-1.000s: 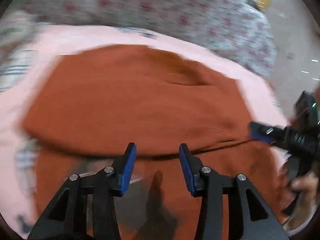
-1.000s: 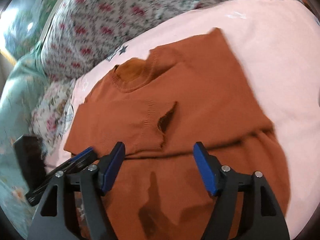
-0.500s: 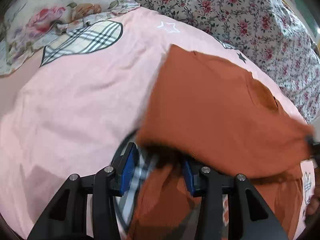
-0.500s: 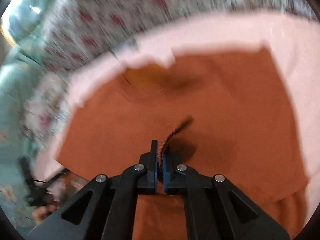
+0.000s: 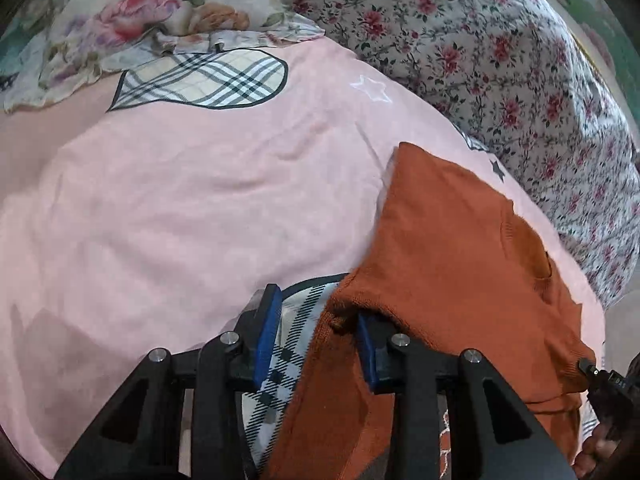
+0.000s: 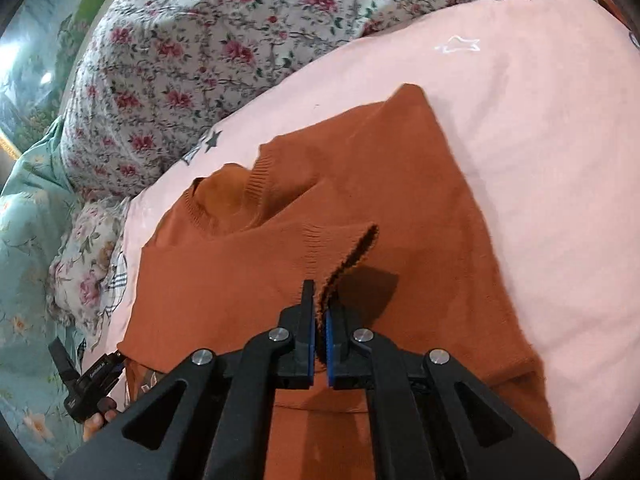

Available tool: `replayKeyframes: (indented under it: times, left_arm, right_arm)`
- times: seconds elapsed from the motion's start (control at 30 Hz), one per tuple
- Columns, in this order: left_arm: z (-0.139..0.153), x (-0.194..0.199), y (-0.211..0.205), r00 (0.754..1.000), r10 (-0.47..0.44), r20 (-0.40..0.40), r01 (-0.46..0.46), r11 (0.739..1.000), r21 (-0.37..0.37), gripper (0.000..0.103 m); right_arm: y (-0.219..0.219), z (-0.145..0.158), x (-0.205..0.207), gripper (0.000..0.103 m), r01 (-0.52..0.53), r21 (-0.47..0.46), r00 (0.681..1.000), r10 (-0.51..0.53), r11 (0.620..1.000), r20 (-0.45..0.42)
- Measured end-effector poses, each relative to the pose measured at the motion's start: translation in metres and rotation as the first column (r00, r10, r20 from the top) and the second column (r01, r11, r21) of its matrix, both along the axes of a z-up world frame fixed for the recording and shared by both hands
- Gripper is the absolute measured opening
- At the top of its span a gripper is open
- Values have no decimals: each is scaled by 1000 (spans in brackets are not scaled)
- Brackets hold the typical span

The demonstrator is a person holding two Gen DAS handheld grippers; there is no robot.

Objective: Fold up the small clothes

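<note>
A rust-orange knit sweater (image 5: 460, 248) lies partly folded on a pink blanket (image 5: 200, 200). My left gripper (image 5: 316, 328) is at the sweater's lower left corner. Its jaws are closing, with the corner's edge lying over the right pad (image 5: 366, 344) and a gap still showing at the left pad. In the right wrist view my right gripper (image 6: 318, 320) is shut on the ribbed sleeve cuff (image 6: 352, 252), which stands up off the sweater (image 6: 400, 184). The left gripper (image 6: 96, 376) shows at that view's lower left, and the right gripper's tip (image 5: 600, 376) shows at the left view's right edge.
A floral quilt (image 5: 520, 60) is heaped behind the sweater and a floral pillow (image 5: 140, 8) lies at the back left. The blanket carries a plaid heart patch (image 5: 208, 80). A teal sheet (image 6: 24, 240) borders the left. A person's hand (image 6: 96, 420) holds the left gripper.
My right gripper's jaws went from wide open to shut on the sleeve cuff. My left gripper swung over to the sweater's left edge and its jaws narrowed around the corner.
</note>
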State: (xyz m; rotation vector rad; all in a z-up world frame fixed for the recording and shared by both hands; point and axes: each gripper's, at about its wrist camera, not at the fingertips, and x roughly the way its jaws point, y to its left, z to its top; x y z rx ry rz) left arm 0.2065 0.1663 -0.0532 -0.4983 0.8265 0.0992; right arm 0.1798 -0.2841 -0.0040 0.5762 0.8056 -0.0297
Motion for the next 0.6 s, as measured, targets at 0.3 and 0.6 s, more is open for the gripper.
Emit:
replayKeyframes:
  times: [0.3,0.6]
  left_arm:
    - [-4,2,4,1000,-6,5,6,999,-36,38]
    - [-4,-1,3,1000,-15,6,15,999,-28,38]
  right_arm:
    - [-7,-2,-3,4,45,-57,999,-46,997,-25]
    - [28,26,-11,14,90,-306,996,-88,948,21]
